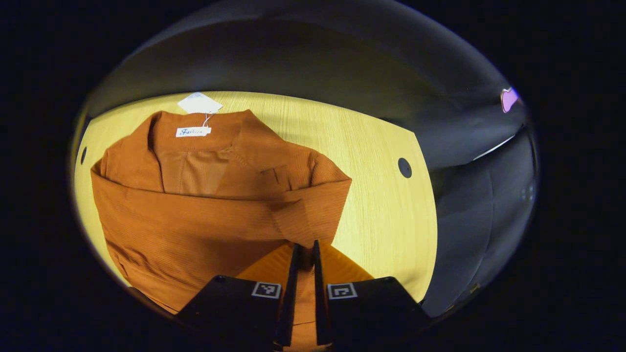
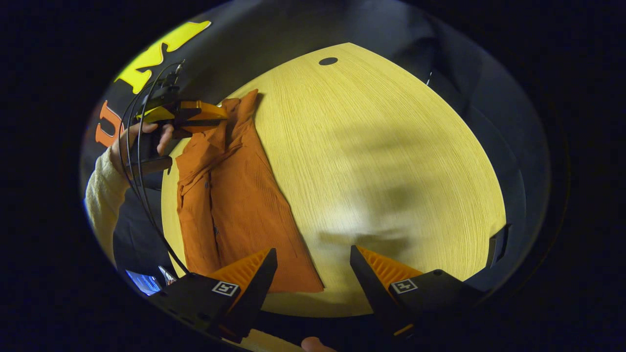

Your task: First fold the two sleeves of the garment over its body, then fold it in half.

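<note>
An orange garment (image 1: 195, 220) lies on the yellow wooden table (image 1: 386, 220), collar at the far side with a white label. One sleeve (image 1: 230, 208) is folded across the body. My left gripper (image 1: 305, 245) sits at the garment's near edge, its fingers nearly together with orange cloth pinched between them. In the right gripper view the garment (image 2: 234, 195) lies at the left of the table (image 2: 391, 161), and a hand holds the left gripper (image 2: 222, 113) at its far end, where the cloth is lifted. My right gripper (image 2: 313, 250) hangs open over bare table beside the garment's near corner.
A white hang tag (image 1: 199, 103) lies past the collar. Round cable holes (image 1: 404, 167) (image 2: 328, 61) mark the tabletop near its edges. A cream-sleeved arm (image 2: 105, 190) with black cables reaches in from the left. A small lit screen (image 2: 142, 282) sits low at the left.
</note>
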`<state>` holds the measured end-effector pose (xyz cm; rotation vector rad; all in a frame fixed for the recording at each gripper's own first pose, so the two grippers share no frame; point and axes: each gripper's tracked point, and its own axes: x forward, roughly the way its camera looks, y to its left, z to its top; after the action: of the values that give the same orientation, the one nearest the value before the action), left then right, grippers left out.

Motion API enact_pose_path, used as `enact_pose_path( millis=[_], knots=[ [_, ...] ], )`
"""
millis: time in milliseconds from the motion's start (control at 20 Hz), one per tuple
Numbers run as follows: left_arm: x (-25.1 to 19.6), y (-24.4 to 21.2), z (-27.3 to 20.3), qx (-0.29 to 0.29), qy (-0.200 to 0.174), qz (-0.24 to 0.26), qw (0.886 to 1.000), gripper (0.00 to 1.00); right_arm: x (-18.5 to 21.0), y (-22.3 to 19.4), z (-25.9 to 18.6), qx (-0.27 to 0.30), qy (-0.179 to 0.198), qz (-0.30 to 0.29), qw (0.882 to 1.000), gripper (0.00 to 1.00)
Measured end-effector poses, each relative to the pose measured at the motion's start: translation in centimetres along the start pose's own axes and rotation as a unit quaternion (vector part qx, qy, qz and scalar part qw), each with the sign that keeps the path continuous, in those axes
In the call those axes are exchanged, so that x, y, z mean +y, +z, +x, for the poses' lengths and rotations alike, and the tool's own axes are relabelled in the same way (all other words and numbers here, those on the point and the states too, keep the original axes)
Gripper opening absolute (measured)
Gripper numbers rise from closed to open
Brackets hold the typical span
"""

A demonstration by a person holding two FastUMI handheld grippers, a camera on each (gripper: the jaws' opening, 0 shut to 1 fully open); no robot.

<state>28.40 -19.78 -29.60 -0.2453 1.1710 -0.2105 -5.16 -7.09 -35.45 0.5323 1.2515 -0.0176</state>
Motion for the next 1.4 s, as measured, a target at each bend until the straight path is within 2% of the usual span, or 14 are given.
enact_pose_path(
  millis=[50, 150, 250, 350, 450, 700, 950, 1200, 1400],
  knots=[
    [-0.2, 0.0, 0.0, -0.001, -0.010, -0.007, 1.000, 0.29, -0.1, -0.2, 0.1, 0.002, -0.001, 0.000, 1.000, 0.96],
    [-0.4, 0.3, -0.6, -0.014, -0.018, -0.010, 1.000, 0.39, -0.1, -0.5, 0.0, 0.003, -0.002, -0.001, 1.000, 0.96],
    [-0.4, 0.2, -1.2, -0.021, -0.025, -0.018, 0.999, 0.68, -0.1, -0.7, 0.0, 0.001, -0.003, 0.000, 1.000, 0.96],
    [0.2, 0.3, -2.1, -0.037, -0.021, -0.023, 0.999, 0.65, 0.2, -0.9, 0.1, 0.000, -0.004, -0.005, 1.000, 0.96],
    [1.1, -0.3, -2.8, -0.044, -0.021, -0.018, 0.999, 1.00, 0.8, -0.9, 0.1, -0.003, -0.001, -0.011, 1.000, 0.96],
    [3.8, -3.6, -5.5, -0.060, -0.026, -0.025, 0.998, 0.99, 2.7, -1.4, 0.3, -0.014, 0.003, -0.028, 0.999, 0.94],
    [9.8, -8.0, -10.5, -0.115, -0.022, -0.039, 0.992, 0.99, 4.0, -2.5, 1.5, -0.025, -0.003, -0.059, 0.998, 0.96],
    [17.5, -13.0, -14.8, -0.152, 0.008, -0.065, 0.986, 0.99, 5.0, -4.1, 2.9, -0.025, -0.006, -0.081, 0.996, 0.97],
    [23.8, -17.5, -18.0, -0.172, 0.051, -0.086, 0.980, 0.99, 5.4, -4.8, 3.9, -0.025, -0.014, -0.095, 0.995, 0.96]
  ],
)
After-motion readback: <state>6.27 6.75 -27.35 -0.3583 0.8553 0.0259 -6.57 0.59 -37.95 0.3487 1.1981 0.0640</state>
